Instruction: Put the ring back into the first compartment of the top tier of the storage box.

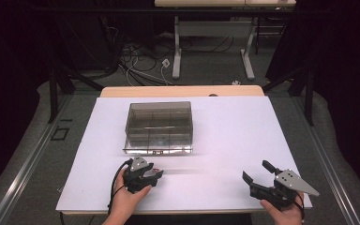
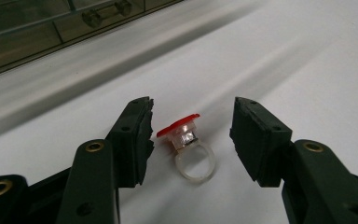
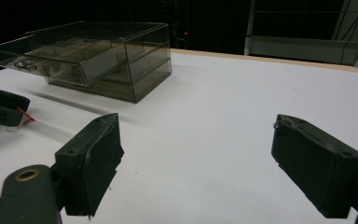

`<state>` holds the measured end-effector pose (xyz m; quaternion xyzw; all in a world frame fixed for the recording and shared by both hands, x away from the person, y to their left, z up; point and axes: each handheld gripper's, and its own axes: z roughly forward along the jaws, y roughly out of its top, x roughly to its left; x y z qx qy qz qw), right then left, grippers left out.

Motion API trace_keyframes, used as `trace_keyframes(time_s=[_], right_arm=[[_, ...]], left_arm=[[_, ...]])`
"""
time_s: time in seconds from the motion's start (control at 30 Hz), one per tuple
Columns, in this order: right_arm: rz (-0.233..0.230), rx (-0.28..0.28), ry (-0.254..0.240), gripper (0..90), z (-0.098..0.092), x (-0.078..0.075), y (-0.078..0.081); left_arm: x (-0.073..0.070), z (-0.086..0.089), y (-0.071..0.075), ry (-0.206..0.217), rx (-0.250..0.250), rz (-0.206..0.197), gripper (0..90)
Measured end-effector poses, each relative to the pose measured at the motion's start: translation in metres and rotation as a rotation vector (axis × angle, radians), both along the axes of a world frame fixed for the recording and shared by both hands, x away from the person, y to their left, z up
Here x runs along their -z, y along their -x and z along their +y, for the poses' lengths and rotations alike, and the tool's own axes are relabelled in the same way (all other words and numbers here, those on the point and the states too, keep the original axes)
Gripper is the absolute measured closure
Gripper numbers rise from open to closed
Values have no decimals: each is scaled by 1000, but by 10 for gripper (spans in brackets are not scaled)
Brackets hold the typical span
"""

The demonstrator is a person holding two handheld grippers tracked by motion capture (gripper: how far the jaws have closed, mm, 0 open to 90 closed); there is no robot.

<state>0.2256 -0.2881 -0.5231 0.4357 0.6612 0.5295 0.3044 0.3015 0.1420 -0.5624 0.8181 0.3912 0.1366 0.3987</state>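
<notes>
Left claw (image 2: pixel 191 135) open, jaws straddling the ring (image 2: pixel 189 147) on the desk (image 2: pixel 307 70), not yet pressing it. Right claw (image 3: pixel 198 163) wide open, empty.

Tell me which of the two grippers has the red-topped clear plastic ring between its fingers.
The left gripper: the red-topped clear plastic ring lies on the white table between its fingers. The right gripper has nothing between its wide-open fingers.
</notes>
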Motion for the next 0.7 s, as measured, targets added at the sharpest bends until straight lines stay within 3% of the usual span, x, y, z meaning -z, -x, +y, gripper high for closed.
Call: trace_keyframes(time_s=[0.37,0.7], right_arm=[[2,-1,-9,151,0,0,0],[7,-3,-10,151,0,1,-1]], left_arm=[[3,-2,-1,-8,-9,45,529],[2,-2,-2,-10,-30,54,584]])
